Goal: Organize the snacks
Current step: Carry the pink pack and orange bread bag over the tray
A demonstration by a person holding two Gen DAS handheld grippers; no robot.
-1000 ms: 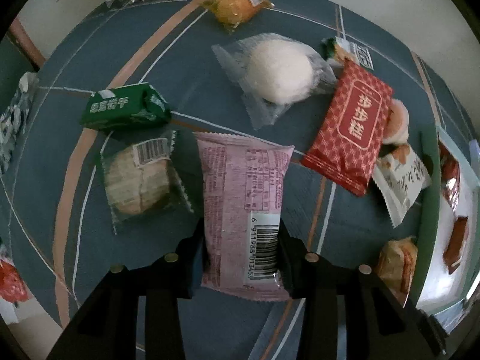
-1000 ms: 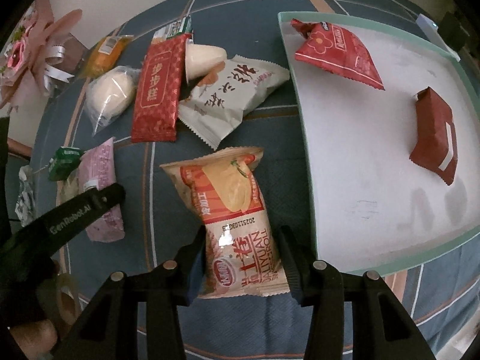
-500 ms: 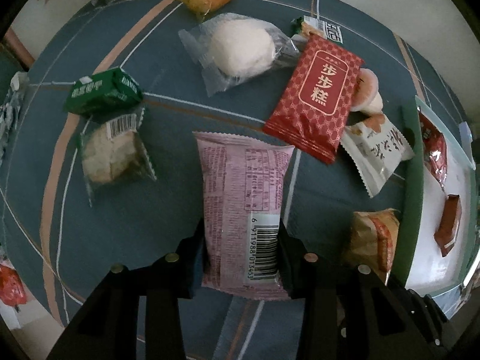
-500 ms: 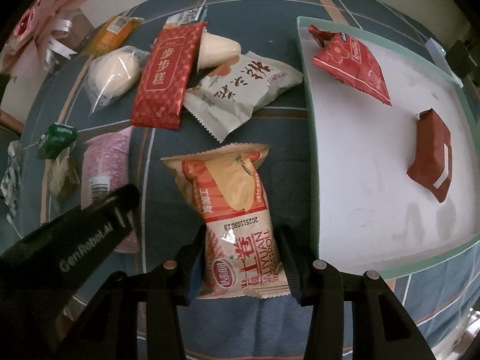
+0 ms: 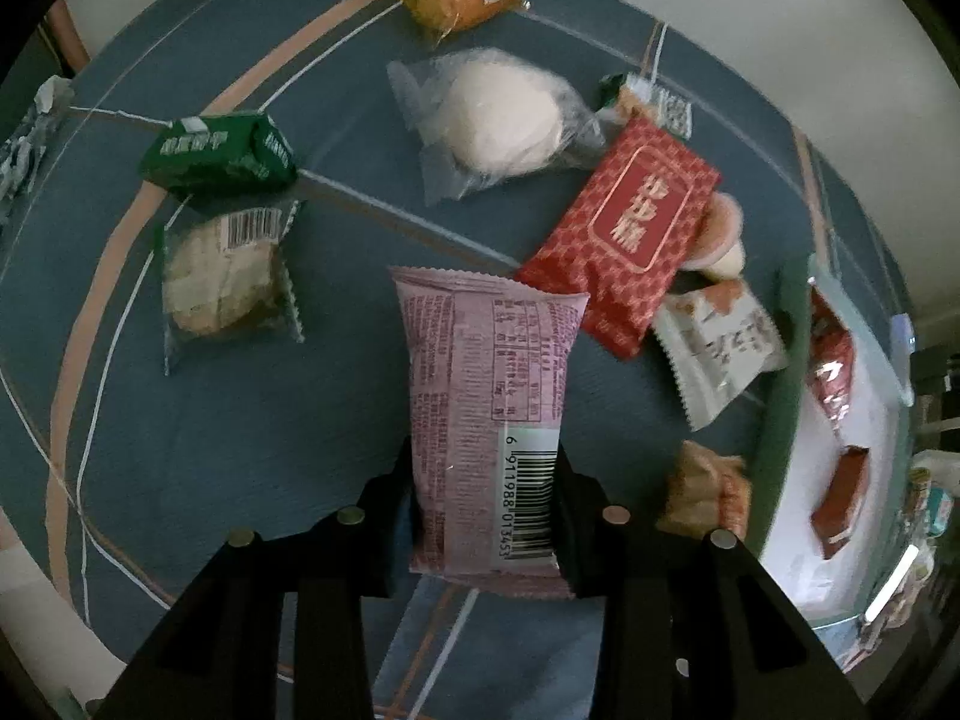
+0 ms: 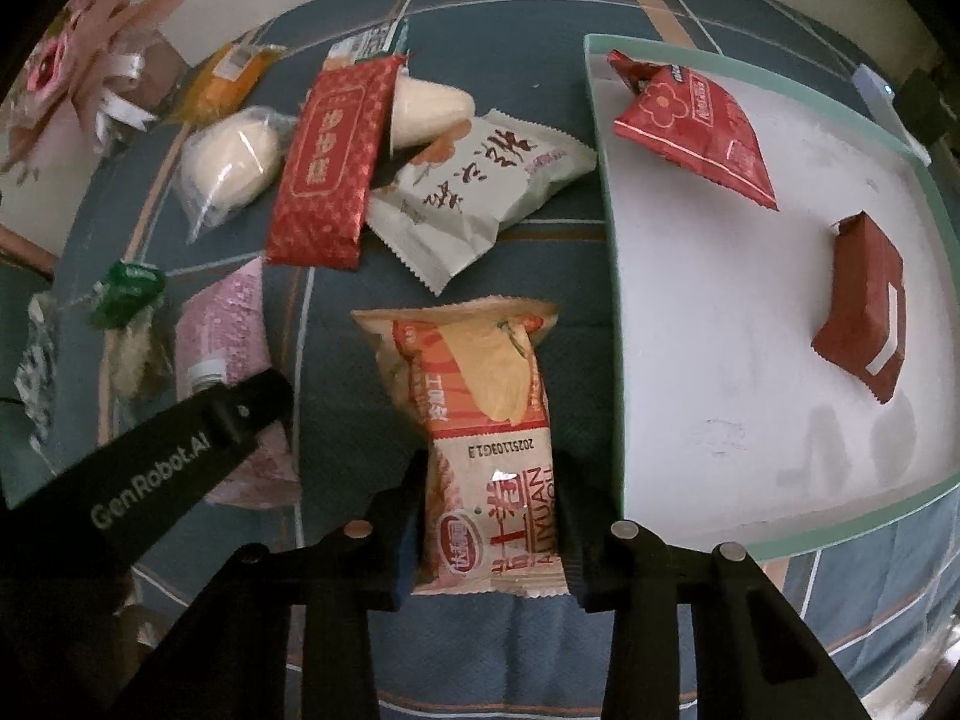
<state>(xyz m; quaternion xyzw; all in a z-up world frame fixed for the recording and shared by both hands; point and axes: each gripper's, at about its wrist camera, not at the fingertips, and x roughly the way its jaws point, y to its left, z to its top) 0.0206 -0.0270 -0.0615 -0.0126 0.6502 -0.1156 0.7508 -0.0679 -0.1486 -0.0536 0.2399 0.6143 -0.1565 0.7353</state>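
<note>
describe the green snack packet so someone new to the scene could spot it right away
Start from the blue checked tablecloth in the left wrist view and look to its upper left. There the green snack packet lies just above a clear-wrapped pale cake. It is the only solid green wrapper, with white lettering along its top.

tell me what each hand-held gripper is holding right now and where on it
The left hand-held gripper pinches the pink plastic snack packet across its barcode end. The right hand-held gripper, jaws just closing, clamps the orange-and-white snack bag across its lower end.
</note>
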